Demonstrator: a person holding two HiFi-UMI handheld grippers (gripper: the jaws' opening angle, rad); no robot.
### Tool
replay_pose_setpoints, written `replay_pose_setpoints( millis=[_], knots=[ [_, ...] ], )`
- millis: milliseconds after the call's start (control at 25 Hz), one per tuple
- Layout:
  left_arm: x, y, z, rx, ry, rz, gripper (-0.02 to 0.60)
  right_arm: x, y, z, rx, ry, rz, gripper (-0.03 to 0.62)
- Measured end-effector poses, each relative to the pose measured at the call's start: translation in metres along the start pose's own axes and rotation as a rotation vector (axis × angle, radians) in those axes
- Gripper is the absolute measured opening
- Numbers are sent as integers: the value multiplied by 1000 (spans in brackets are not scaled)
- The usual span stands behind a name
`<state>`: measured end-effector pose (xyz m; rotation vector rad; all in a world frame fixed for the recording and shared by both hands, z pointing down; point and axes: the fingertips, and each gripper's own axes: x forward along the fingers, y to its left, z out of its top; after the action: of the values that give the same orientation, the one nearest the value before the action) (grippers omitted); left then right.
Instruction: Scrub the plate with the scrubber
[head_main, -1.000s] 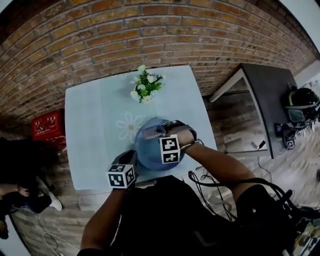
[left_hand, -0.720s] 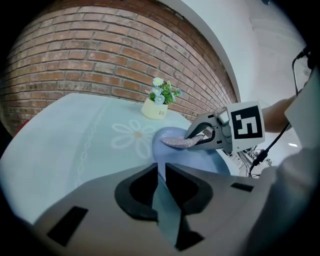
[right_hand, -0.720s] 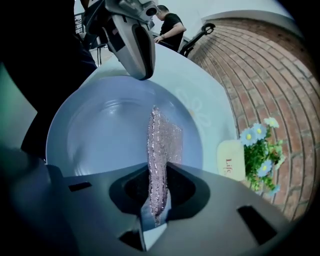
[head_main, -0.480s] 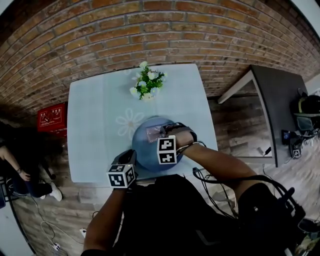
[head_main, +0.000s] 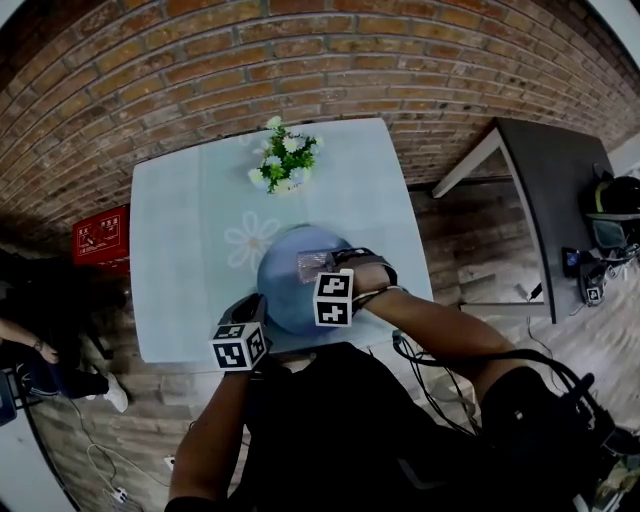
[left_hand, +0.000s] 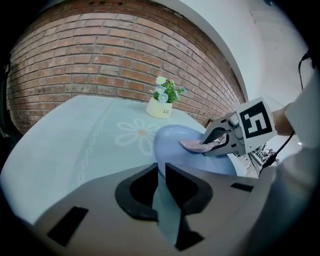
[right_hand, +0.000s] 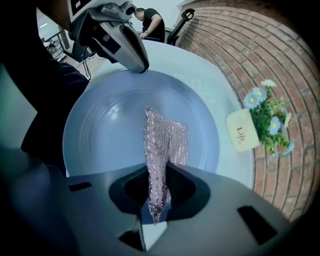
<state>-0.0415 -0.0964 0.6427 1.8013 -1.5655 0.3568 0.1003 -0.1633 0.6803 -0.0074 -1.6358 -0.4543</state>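
A pale table (head_main: 175, 260) printed with a daisy carries a blue plate (head_main: 280, 282) near its front edge and a flower pot (head_main: 283, 162) toward the back.

CAMERA PLACEMENT

Head view: high overhead, facing steeply down on the pale printed tabletop (head_main: 180, 250). Left gripper view: low and close at the rim of the pale blue round plate (left_hand: 170, 137), facing the red brick wall (left_hand: 100, 65). Right gripper view: close above, facing down into the plate. All three share the plate (and the cream flowerpot (right_hand: 241, 131)).
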Motion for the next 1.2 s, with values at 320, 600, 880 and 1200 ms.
replay_pose_setpoints(
  millis=[320,600,880,1200],
  knots=[
    [2,1,-1,35,40,-66,55,-4,21,-4,112,56,65,72],
    [1,-3,-1,75,84,-158,55,-11,44,-5,267,95,112,72],
    [-1,-4,0,127,110,-213,55,-15,61,2,377,114,145,72],
    [-8,-11,-6,166,128,-273,55,-23,90,32,453,83,224,72]
  ],
)
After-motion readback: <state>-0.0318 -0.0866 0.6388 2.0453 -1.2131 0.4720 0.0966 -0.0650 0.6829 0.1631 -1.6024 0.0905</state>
